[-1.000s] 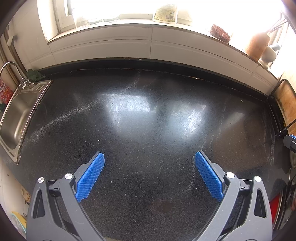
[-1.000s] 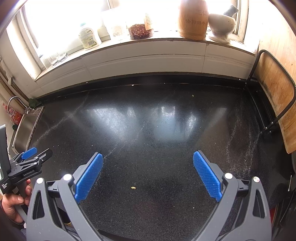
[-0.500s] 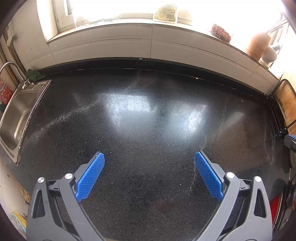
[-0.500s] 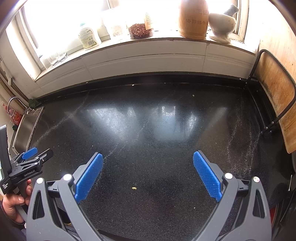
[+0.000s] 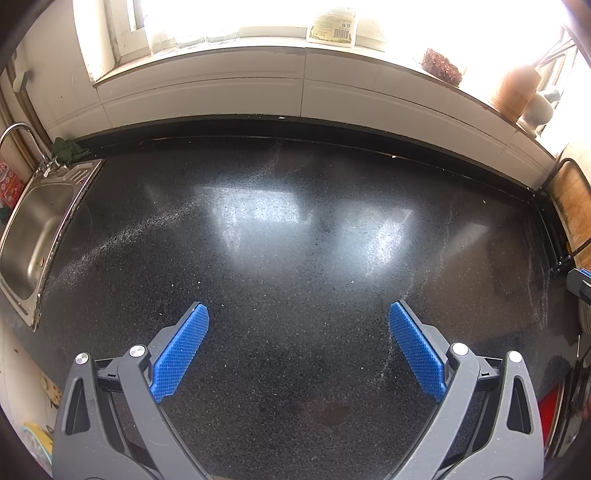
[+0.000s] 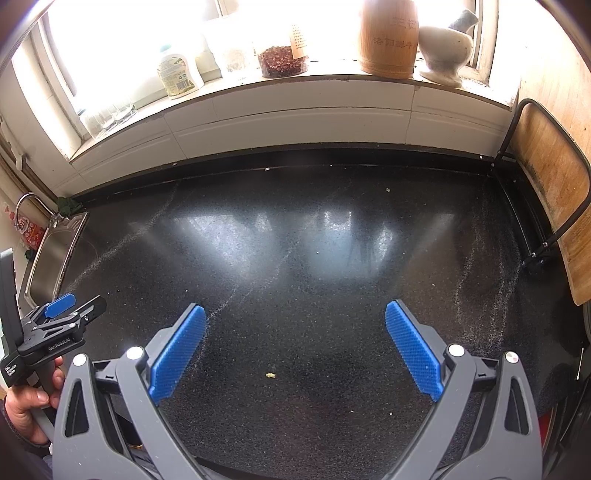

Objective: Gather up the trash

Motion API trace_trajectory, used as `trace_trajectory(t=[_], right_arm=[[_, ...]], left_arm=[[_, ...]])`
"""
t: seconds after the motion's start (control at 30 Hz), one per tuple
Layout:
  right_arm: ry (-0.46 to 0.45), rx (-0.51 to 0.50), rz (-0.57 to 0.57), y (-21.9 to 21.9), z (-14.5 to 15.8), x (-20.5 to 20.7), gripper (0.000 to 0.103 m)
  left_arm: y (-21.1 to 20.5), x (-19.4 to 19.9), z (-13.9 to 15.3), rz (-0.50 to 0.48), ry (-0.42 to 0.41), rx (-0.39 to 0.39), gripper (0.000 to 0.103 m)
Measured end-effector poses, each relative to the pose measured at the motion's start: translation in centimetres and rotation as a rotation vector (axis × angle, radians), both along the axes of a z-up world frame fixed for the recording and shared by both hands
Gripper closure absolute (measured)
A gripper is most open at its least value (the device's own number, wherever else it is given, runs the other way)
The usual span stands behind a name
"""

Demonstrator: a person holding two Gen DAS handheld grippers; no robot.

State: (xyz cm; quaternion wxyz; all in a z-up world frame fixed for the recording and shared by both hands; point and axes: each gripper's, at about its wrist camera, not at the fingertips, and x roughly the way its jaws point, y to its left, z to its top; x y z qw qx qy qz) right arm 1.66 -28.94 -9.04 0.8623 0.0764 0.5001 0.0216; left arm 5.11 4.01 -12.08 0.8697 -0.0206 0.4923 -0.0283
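We hold the left gripper and right gripper spread wide, empty. A tiny yellowish crumb, lumpy with no clear long axis, lies on the speckled black countertop

Your sink runs off the left edge of the left wrist view, so you see only part of its basin. The windowsill bottle is washed out by glare and its label can't be read. The yellowish crumb on your desk is too small to identify. Your left hand is cut off at the frame's edge.
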Motion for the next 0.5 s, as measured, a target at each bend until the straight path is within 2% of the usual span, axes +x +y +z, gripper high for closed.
trace_trajectory(t=[0.5], right_arm=[[-0.004, 0.001, 0.005, 0.06, 0.05, 0.04, 0.008]], left_arm=[[0.07, 0.07, 0.50, 0.006, -0.012, 0.010, 0.008]])
